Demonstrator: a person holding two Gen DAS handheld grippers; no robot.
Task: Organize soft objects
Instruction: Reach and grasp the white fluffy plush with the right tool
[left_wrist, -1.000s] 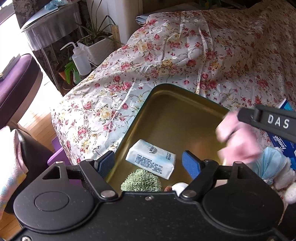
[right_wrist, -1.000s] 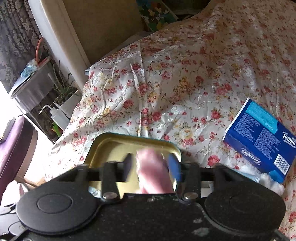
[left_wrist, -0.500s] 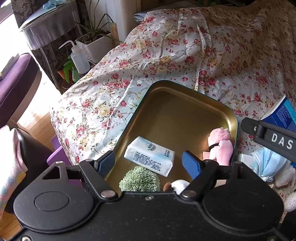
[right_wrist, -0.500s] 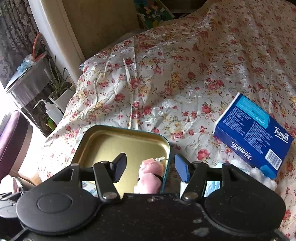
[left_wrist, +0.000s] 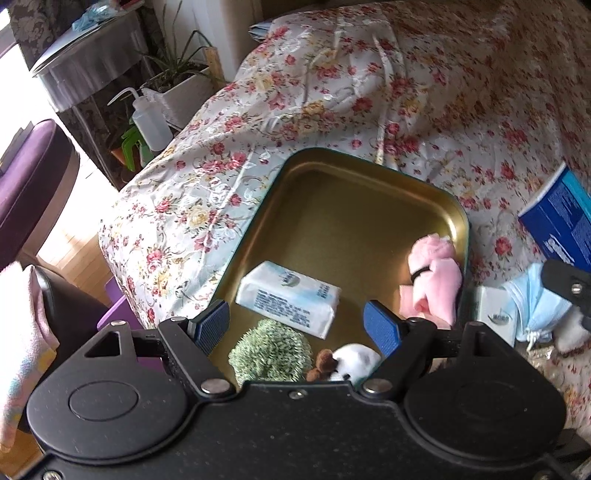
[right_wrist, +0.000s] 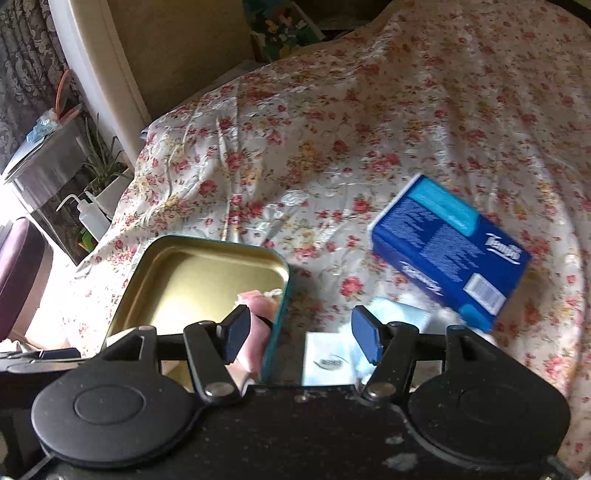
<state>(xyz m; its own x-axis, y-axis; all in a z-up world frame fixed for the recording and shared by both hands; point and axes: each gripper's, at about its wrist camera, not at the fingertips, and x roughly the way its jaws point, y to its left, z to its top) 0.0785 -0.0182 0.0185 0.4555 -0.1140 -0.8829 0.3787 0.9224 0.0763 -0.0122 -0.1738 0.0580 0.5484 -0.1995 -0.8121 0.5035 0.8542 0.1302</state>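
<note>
My left camera looks down close into the gold tin (left_wrist: 354, 221); my right, beside it, shares its rim.

Only one readable brand: "Tempo", white script on the side of the blue tissue box (right_wrist: 448, 247) lying on the bed, seen in the right wrist view. Same box carries a barcode and blocks of white fine print, too small and blurred to read. White tissue pack (left_wrist: 288, 299) in the tin has a blue logo and printed lines, illegible. Second white pack (right_wrist: 328, 360) shows a logo mark, also unreadable.
</note>
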